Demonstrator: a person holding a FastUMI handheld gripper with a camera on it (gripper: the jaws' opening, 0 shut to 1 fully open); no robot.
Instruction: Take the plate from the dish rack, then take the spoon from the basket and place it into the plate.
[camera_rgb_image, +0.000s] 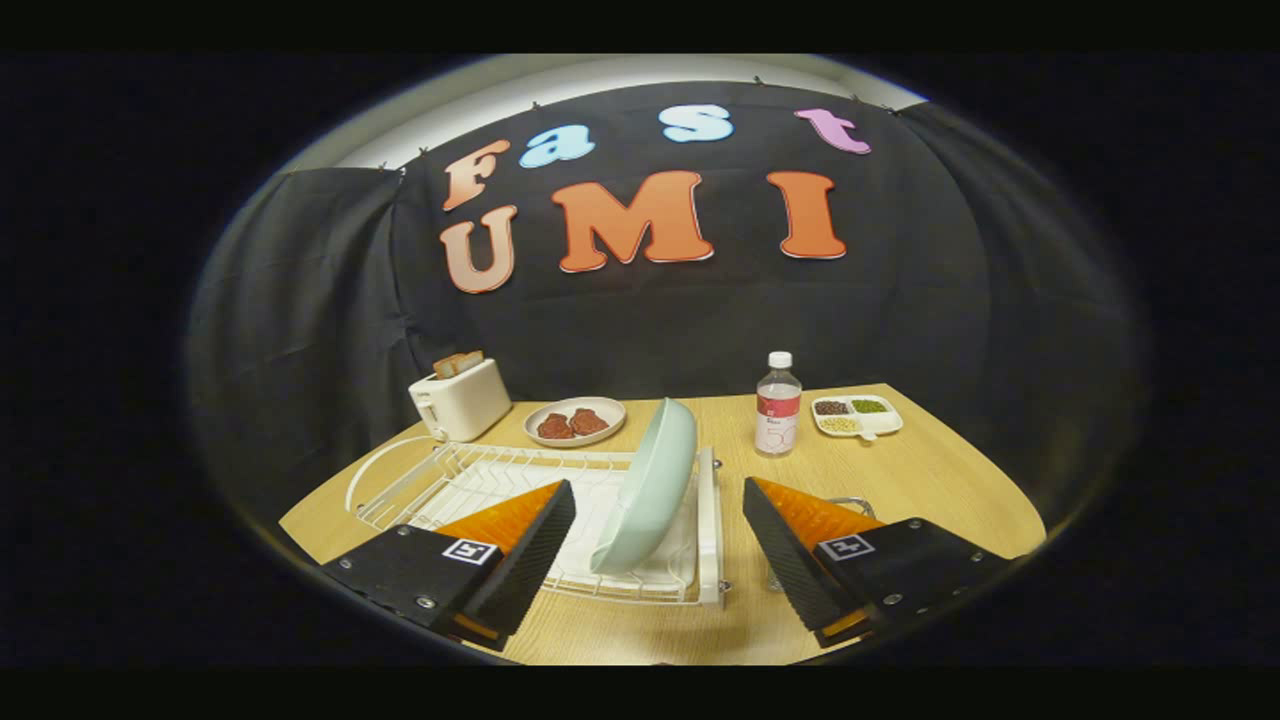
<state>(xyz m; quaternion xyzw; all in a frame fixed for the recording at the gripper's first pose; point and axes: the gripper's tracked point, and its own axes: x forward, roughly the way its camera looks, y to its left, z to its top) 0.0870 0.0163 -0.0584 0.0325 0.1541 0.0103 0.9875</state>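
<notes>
A pale green plate (648, 485) stands on edge, leaning, at the right end of a white wire dish rack (470, 480) on the wooden table. My gripper (660, 555) is open, its fingers wide apart. The plate's lower part lies between the two fingers, touching neither. Behind the right finger (790, 550) a bit of a wire basket (850, 503) peeks out; the spoon is hidden from me.
Beyond the rack stand a white toaster (462, 398) with toast, a plate with brown food (575, 420), a water bottle (778, 405) and a white divided dish of beans (856, 414). The table's near edge runs just under the fingers.
</notes>
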